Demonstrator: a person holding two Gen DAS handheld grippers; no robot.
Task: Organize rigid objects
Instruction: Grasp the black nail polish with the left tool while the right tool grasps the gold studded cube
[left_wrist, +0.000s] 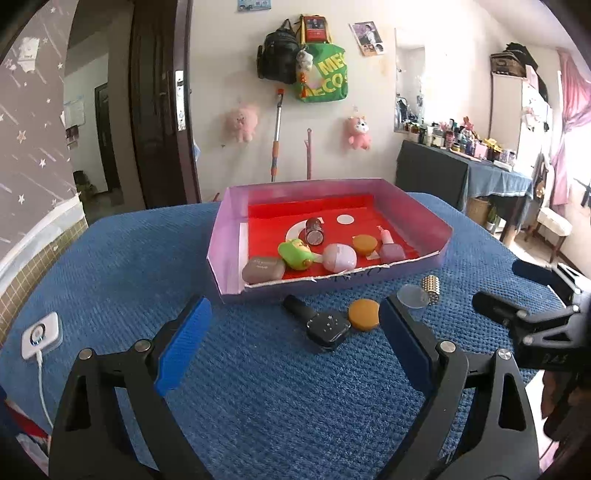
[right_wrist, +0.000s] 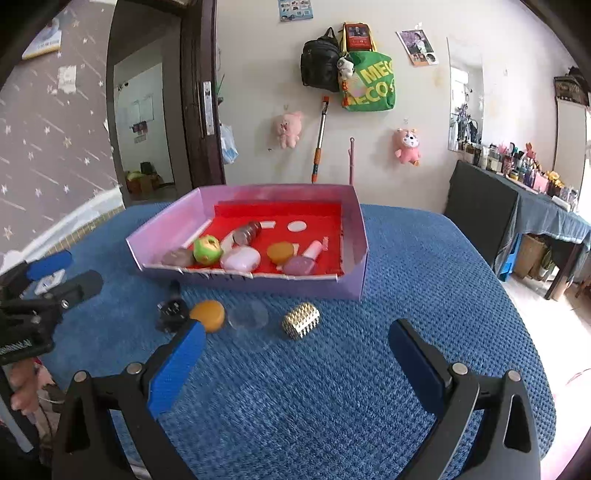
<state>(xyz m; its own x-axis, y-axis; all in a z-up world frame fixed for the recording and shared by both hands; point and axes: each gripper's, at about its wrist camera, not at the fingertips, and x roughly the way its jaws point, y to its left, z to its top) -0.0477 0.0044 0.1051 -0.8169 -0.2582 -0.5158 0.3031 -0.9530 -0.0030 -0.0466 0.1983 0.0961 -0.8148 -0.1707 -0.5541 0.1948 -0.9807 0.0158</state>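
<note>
A shallow pink box (left_wrist: 229, 229) (right_wrist: 356, 221) with a red floor holds several small things: a brown case, a green toy (left_wrist: 295, 253) (right_wrist: 207, 250), a pink case, an orange disc, a pink bottle and a dark jar. On the blue cloth in front lie a black bottle (left_wrist: 321, 323) (right_wrist: 171, 310), an orange disc (left_wrist: 364, 314) (right_wrist: 208, 314), a clear lid (left_wrist: 413, 295) (right_wrist: 247, 314) and a gold studded cylinder (left_wrist: 431, 289) (right_wrist: 301, 320). My left gripper (left_wrist: 295, 325) is open with nothing held, the black bottle just beyond its tips. My right gripper (right_wrist: 297, 345) is open and empty, just short of the gold cylinder.
A white device (left_wrist: 40, 335) on a cable lies at the cloth's left edge. The right gripper's black frame (left_wrist: 532, 325) shows at the right of the left wrist view. Beyond the table are a door, a wall with hanging bags and a cluttered side table (right_wrist: 517, 199).
</note>
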